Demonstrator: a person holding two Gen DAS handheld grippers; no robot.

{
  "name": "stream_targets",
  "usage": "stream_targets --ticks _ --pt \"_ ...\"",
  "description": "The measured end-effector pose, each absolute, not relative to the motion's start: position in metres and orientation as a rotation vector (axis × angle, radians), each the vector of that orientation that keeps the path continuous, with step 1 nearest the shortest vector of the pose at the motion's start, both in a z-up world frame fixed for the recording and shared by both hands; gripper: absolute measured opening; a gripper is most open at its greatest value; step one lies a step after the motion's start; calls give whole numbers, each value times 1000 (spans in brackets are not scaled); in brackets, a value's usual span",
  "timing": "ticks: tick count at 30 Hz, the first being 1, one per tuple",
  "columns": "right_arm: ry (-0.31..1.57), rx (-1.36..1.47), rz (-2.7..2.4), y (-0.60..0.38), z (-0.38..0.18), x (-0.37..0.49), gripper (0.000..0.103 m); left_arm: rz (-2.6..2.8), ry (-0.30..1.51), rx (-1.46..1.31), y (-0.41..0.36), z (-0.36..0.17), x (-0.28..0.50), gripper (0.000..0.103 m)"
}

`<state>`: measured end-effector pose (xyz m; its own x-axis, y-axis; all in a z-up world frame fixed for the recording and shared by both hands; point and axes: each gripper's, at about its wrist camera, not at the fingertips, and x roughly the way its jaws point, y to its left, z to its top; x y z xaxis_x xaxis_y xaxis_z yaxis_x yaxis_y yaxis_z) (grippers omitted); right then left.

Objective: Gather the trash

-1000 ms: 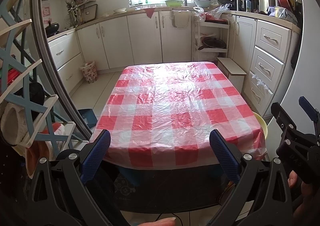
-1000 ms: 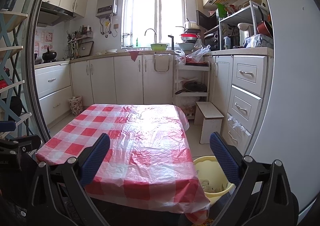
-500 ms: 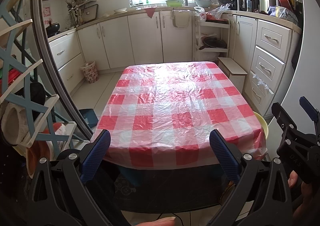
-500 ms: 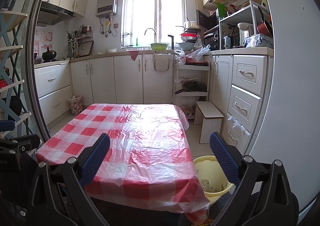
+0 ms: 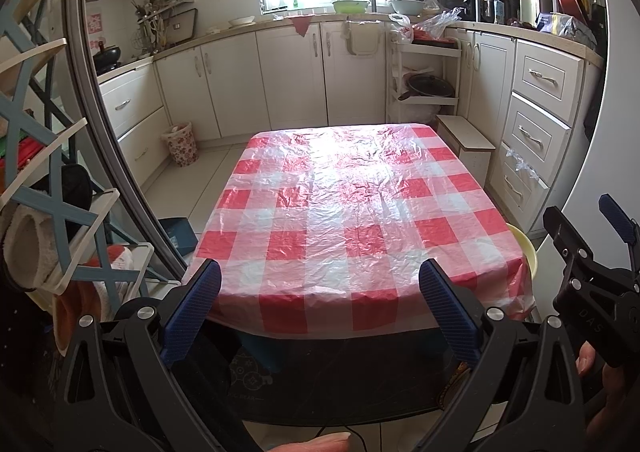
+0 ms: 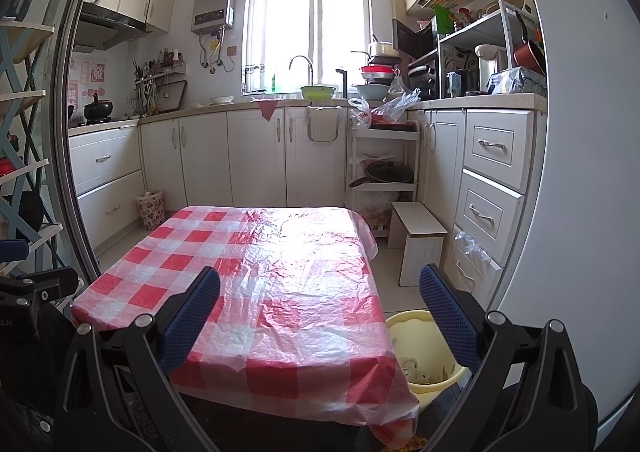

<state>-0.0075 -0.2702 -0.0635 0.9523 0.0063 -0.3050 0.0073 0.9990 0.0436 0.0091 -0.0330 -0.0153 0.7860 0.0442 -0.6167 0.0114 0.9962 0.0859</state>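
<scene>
**Inspector:** Left wrist view, nearest first: left gripper [image 5: 320,306] released, jaws spread wide, nothing between them. Right gripper [image 6: 320,314] likewise released and empty, also seen at the right edge of the left view.

**Assistant:** And the trash?

**Inspector:** None visible on the desk [image 5: 360,212]; the checked cloth is bare in both views. The only candidates sit in the yellow bin [image 6: 424,356] on the floor, touching the desk's near right corner, holding pale scraps I cannot identify.

**Assistant:** Which gripper is nearer?

**Inspector:** The right, in my judgement. The bin lies below and just right of its centre line; from the left gripper only the rim [image 5: 522,248] shows past the cloth.

**Assistant:** Farther back?

**Inspector:** Floral basket [image 6: 151,209] by the cabinets, well apart.
</scene>
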Motion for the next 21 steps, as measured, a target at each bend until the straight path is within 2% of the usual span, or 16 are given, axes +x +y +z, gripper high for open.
stream_targets --ticks 21 --pt "323 36 8 -271 -70 -7 96 13 682 84 -31 -16 9 95"
